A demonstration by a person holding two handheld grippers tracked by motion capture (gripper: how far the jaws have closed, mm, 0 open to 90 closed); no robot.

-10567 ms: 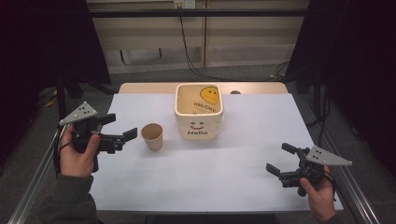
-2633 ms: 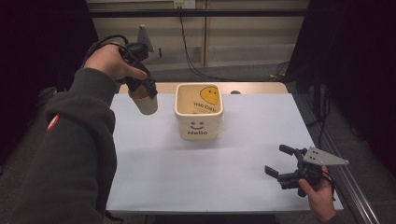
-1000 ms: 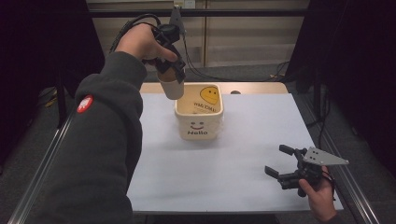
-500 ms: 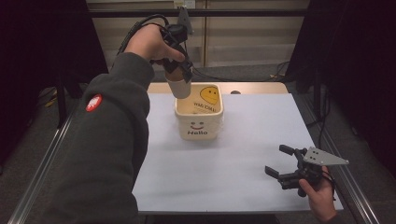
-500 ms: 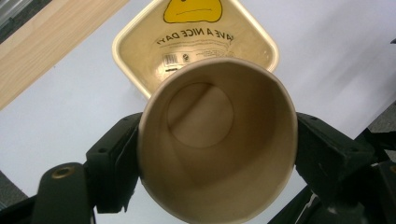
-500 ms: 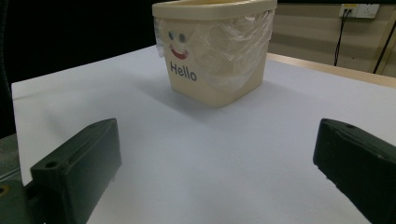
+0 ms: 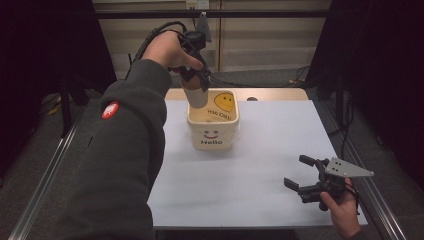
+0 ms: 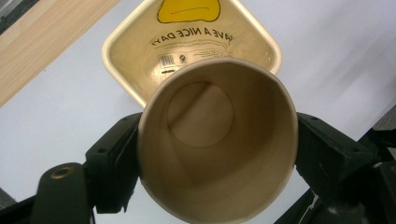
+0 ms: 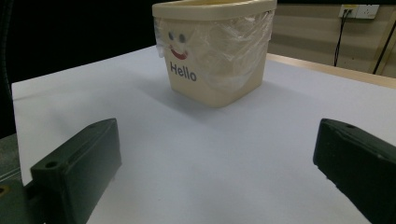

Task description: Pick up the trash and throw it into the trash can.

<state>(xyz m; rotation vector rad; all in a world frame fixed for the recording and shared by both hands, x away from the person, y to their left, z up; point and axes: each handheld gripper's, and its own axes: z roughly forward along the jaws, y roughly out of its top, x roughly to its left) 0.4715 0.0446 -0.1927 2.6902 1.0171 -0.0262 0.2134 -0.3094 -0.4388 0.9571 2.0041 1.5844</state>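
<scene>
A cream square bin (image 7: 212,135) with a smiley face and "Hello" on its front stands at the middle back of the white table. My left gripper (image 7: 196,82) is shut on a tan paper cup (image 7: 195,94) and holds it in the air over the bin's left rear rim. Seen from the left gripper view, the cup (image 8: 219,140) sits between the two black jaws with its empty mouth toward the camera and the bin (image 8: 140,51) below. At the table's front right my right gripper (image 7: 302,175) rests open, empty, facing the bin (image 9: 215,51).
The table (image 7: 270,150) is covered in white; a wooden strip (image 7: 280,94) runs along its back edge. Metal rails (image 7: 45,175) flank both sides. A thin plastic liner (image 9: 243,42) hangs over the bin's side.
My left gripper lifted the cup from the table's left side and carried it up and rightward to above the bin. The right gripper has stayed put.
</scene>
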